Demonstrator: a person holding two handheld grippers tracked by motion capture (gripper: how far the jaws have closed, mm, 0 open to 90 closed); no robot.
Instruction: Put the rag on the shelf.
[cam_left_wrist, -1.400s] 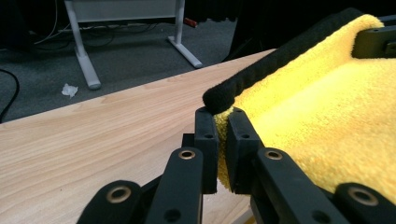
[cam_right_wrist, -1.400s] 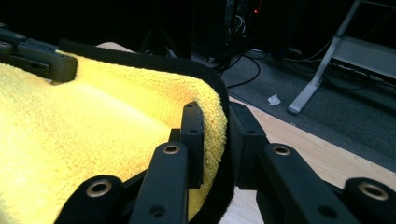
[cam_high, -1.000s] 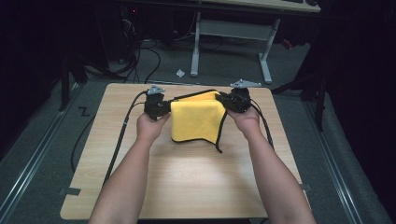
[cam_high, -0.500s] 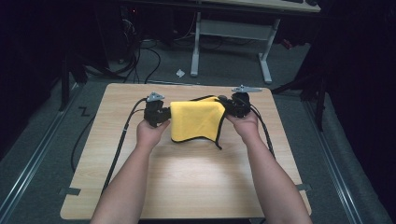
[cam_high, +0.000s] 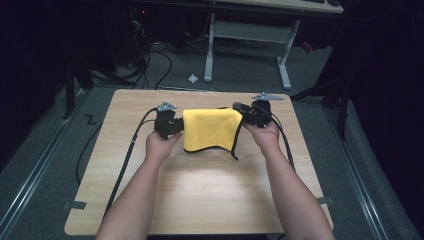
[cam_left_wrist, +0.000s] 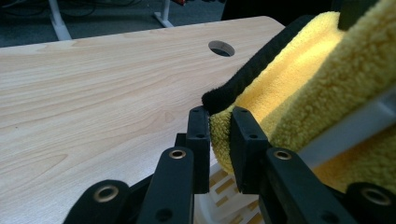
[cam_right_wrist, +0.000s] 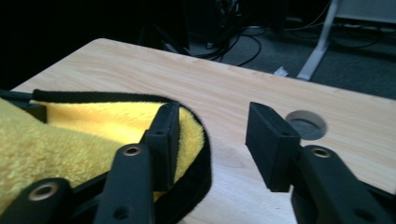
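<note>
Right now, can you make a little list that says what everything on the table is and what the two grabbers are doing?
table: light wooden top with a round hole
cloth: yellow cloth with a black edge, folded, lying on the table
left gripper: jaws have just been opening a little; a cloth corner sits between them
right gripper: jaws have just been opening and stand wide apart, one pad against the cloth, no grip
hands: one behind each gripper, at either side of the cloth

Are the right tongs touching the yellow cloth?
Touching. In the right gripper view the right tongs have just been opening: one jaw rests on the cloth; the other stands clear over the table.
</note>
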